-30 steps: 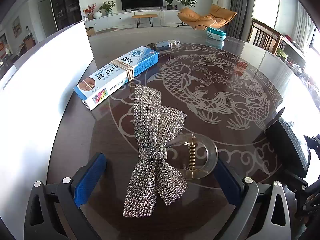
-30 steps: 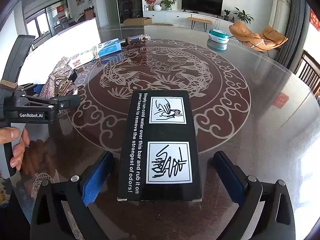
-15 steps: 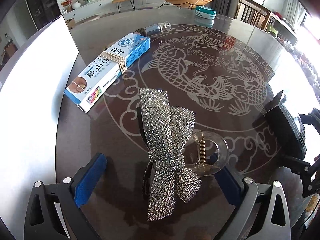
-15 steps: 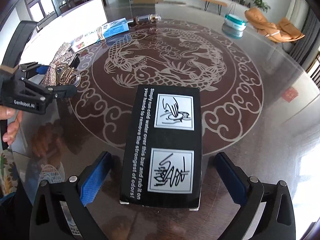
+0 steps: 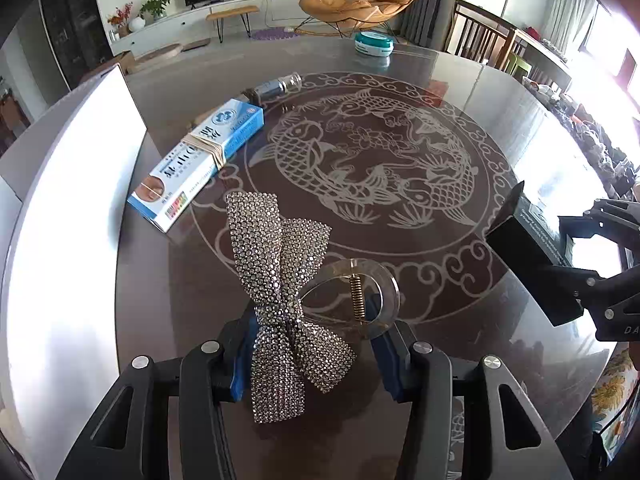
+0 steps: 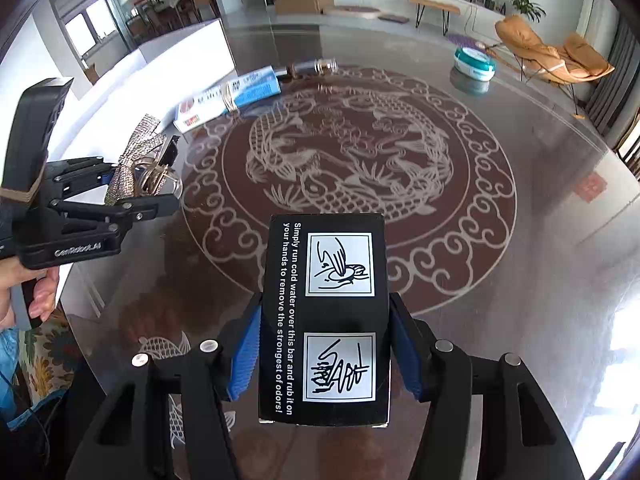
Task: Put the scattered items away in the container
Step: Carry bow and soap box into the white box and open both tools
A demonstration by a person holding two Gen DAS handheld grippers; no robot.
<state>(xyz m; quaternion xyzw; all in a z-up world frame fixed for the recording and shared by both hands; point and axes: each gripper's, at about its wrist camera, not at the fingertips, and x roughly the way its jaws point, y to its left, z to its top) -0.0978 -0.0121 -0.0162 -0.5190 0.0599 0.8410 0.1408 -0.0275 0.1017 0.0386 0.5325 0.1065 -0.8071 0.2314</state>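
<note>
Rhinestone-covered bow clip [image 5: 286, 304] sat between the left gripper's [image 5: 316, 354] closing jaws above the glass table [image 5: 460, 128], while the right gripper's [image 6: 326, 354] closing jaws squeezed the black box [image 6: 326, 320].

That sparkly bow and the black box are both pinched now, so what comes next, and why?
Probably carry both left to the white container. The closing left gripper clamps the bow clip, the closing right gripper the black box, both apparently lifted off the table.

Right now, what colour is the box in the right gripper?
Black box with white text and two white picture panels; clearest in the right wrist view.
</note>
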